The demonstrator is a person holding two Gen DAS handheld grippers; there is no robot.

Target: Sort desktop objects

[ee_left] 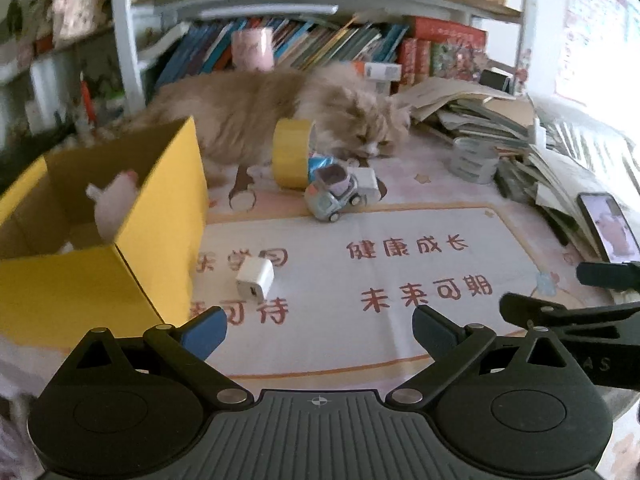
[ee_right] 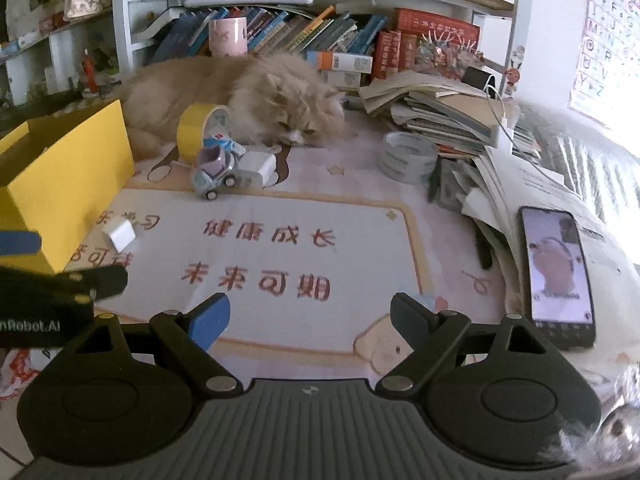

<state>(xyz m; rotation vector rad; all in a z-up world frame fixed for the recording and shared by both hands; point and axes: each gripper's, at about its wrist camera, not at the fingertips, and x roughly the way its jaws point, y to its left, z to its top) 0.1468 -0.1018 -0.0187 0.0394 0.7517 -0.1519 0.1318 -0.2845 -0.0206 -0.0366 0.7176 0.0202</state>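
Both the left gripper (ee_left: pixel 320 330) and right gripper (ee_right: pixel 310 316) gape wide, empty, near the yellow box (ee_left: pixel 100 276); a white charger (ee_left: pixel 255 279) lies just beside it.

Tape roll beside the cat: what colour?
Yellow tape roll, clearest in the right wrist view.

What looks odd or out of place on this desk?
A long-haired cat lies across the desk, its face right behind the toy car and yellow tape roll. The paper pile on the right is messy and sliding.
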